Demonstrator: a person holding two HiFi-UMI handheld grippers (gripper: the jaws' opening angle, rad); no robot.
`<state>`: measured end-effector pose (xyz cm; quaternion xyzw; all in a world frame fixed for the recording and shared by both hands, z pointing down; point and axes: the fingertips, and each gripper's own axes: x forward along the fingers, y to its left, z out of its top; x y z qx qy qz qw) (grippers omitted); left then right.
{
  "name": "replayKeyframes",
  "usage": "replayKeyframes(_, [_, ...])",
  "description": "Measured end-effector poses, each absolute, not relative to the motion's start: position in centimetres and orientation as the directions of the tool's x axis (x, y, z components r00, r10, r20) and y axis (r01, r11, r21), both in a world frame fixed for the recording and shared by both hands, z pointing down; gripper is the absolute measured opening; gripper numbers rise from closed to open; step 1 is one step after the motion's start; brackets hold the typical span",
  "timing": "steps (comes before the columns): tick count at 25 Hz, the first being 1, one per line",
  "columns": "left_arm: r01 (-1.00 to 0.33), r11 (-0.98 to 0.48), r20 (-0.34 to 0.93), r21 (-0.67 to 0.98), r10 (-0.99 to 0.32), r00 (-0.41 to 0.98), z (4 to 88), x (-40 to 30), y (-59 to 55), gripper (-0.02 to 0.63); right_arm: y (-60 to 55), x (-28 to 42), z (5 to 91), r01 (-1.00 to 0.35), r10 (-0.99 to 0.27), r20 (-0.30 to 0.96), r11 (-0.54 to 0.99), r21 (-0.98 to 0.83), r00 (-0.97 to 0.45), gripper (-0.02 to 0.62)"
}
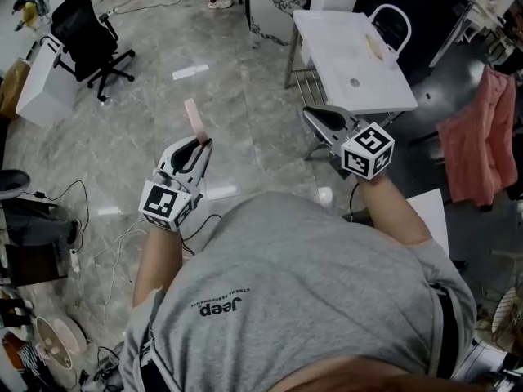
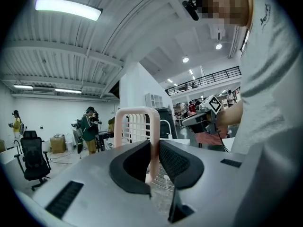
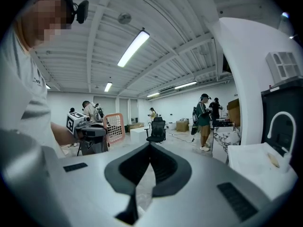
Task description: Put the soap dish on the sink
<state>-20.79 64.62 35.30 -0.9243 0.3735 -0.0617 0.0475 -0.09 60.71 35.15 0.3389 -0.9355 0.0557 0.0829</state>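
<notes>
The soap dish (image 1: 194, 119) is a pale pink slatted tray. It stands on edge between the jaws of my left gripper (image 1: 196, 143), which is shut on it over the floor. In the left gripper view the soap dish (image 2: 138, 113) rises above the left gripper (image 2: 153, 161), whose pads clamp one side rail. My right gripper (image 1: 311, 113) hovers just in front of the white sink (image 1: 331, 33); its jaws meet with nothing between them. In the right gripper view the right gripper (image 3: 150, 146) points into the room, with the sink (image 3: 253, 163) and its white faucet (image 3: 280, 125) to the right.
A black office chair (image 1: 88, 41) stands at the far left near a white box (image 1: 45, 88). A reddish towel (image 1: 482, 137) hangs to the right of the sink. Cables (image 1: 122, 243) trail on the marble floor. People stand at the back of the room (image 3: 204, 119).
</notes>
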Motion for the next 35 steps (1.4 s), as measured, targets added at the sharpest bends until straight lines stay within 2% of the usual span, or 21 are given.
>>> replayKeyframes(8, [-0.691,-0.713,0.088,-0.12,-0.701,0.708,35.8,-15.6,62.9,0.058,59.8,6.1,35.7,-0.645,-0.627,0.181,0.761,-0.066,-0.758,0.051])
replayKeyframes(13, [-0.691,-0.714,0.105,-0.113,-0.7,0.706,36.7,-16.0,60.4,0.058,57.5,6.0,37.3,-0.645,-0.622,0.189,0.759,-0.095,-0.76,0.052])
replayKeyframes(21, [-0.661,-0.743,0.092,-0.1,-0.669,0.738,39.2,-21.0,50.4,0.058,48.6,0.7,38.9,-0.661,-0.637,0.207,0.747,-0.071,-0.742,0.052])
replayKeyframes(30, [-0.554,-0.82,0.109,-0.143,-0.57,0.815,37.5,-28.4,32.0,0.058,31.2,-8.5,36.9,-0.706,-0.688,0.171,0.704,-0.079,-0.705,0.052])
replayKeyframes(35, [-0.537,-0.835,0.123,-0.123,-0.55,0.826,36.9,-32.5,22.9,0.058,21.9,-13.0,36.2,-0.714,-0.697,0.164,0.695,-0.083,-0.698,0.052])
